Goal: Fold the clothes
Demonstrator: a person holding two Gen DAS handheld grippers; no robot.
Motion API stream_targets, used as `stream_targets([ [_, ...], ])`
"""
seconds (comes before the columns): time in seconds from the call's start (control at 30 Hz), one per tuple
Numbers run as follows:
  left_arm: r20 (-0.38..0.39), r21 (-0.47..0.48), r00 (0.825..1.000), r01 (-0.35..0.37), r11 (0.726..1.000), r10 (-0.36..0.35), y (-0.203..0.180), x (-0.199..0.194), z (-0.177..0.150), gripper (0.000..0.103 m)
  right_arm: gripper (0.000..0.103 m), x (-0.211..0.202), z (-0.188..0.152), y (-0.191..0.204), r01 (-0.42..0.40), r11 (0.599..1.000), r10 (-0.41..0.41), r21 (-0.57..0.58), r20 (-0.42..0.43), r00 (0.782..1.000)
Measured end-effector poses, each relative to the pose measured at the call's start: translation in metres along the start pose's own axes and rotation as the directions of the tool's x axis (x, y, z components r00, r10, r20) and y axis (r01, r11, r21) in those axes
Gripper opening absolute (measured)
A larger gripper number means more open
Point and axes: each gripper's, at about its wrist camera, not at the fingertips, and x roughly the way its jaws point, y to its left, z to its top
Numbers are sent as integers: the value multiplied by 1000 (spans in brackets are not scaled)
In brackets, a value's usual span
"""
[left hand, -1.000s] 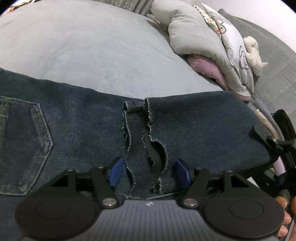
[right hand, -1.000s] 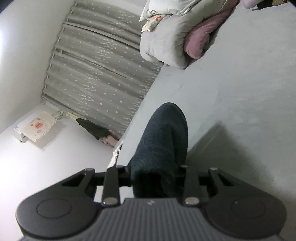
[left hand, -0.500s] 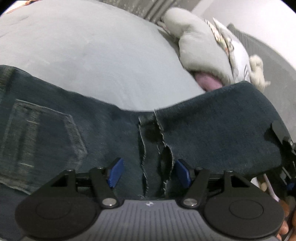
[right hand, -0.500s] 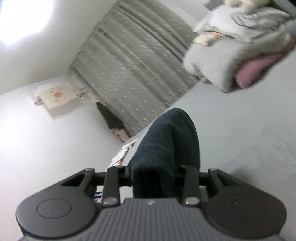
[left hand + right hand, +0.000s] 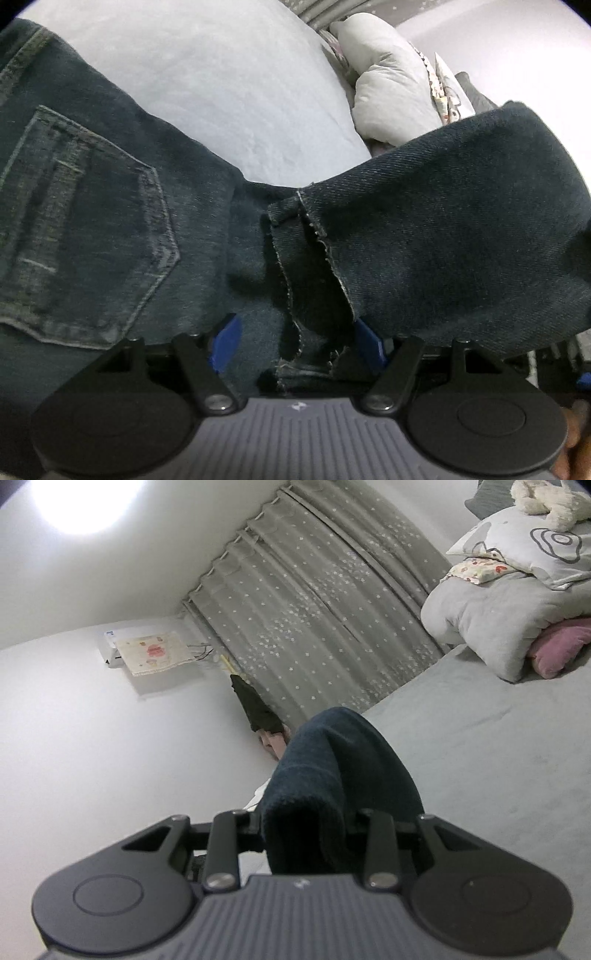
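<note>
**Dark jeans lifted over a grey bed, one gripper at each end**

A back pocket point(image 5: 85, 229) marks the left of the dark jeans point(image 5: 443, 229), which lie across the grey bed point(image 5: 229, 74). At centre, the frayed hems point(image 5: 314, 280) sit between the left gripper point(image 5: 299, 338) and its blue-padded fingers point(image 5: 225, 339), which stand apart, not pressing the cloth. To the right, the right gripper point(image 5: 308, 825) has its fingers clamped on a raised fold of the denim, before a star-dotted curtain point(image 5: 325, 609) and piled bedding point(image 5: 491, 616).
</note>
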Motion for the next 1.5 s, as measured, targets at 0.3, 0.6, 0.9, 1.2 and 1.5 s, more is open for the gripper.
stream_targets([
  [0.3, 129, -79, 992, 20, 997, -10, 36, -71, 16, 67, 29, 14, -10, 32, -2, 999, 2, -33, 9, 1000],
  [0.6, 243, -65, 970, 42, 997, -25, 19, -77, 28, 69, 29, 17, -16, 52, 74, 994, -72, -81, 34, 997],
  [0.9, 77, -149, 986, 159, 976, -149, 4, -4, 20, 78, 29, 18, -44, 100, 78, 947, -71, -313, 33, 997],
  [1.2, 251, -97, 968, 21, 995, 4, 32, -113, 59, 78, 29, 41, -98, 151, 56, 873, -75, -484, -21, 997],
  [1.5, 451, -244, 889, 40, 969, 77, 116, -216, 68, 78, 29, 102, -213, 227, -15, 721, -116, -692, -143, 983],
])
